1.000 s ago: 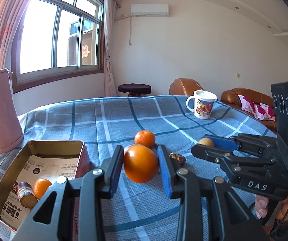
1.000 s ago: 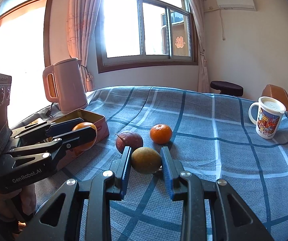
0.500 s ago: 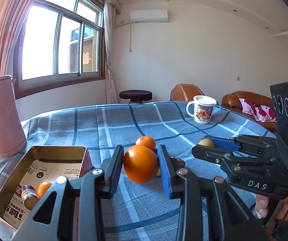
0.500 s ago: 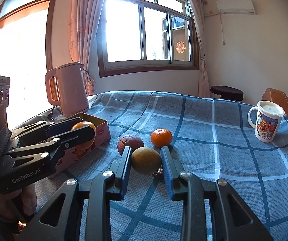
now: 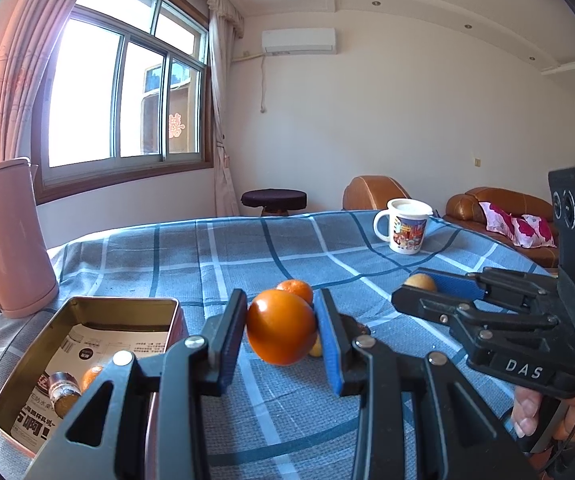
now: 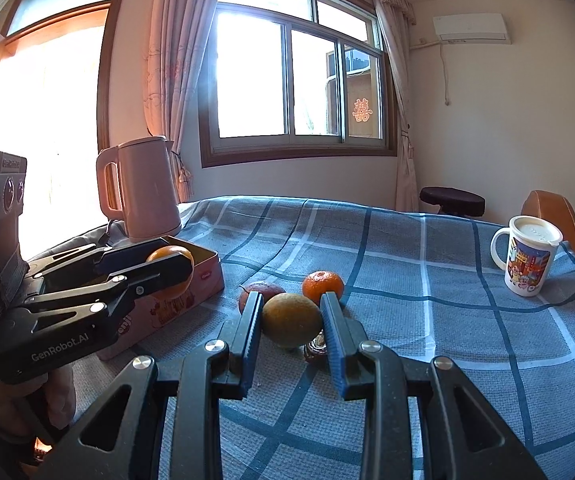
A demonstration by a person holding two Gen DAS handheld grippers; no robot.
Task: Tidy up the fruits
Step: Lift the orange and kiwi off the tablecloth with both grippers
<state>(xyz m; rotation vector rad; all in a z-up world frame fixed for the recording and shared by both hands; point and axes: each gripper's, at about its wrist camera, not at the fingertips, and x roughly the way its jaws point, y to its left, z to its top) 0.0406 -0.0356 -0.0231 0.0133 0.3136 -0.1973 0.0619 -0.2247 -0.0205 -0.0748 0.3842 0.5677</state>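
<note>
- Fruit came first: a smooth, glossy round orange [image 5: 280, 332] sat clamped between the blue pads of the left gripper [image 5: 281, 334], lifted clear of the counter, presumably bound for the tin.
- The right gripper [image 6: 291, 322] was closed on a duller, yellow-brown round fruit [image 6: 290, 319], also raised.
- A small dimpled tangerine [image 6: 322, 286] and a dark reddish fruit [image 6: 261, 294] lay on the blue checked woven cloth [image 6: 407, 280].
- The open rectangular gold metal tin [image 5: 127, 304], paper-lined, already held one orange fruit [image 5: 92, 376].
</note>
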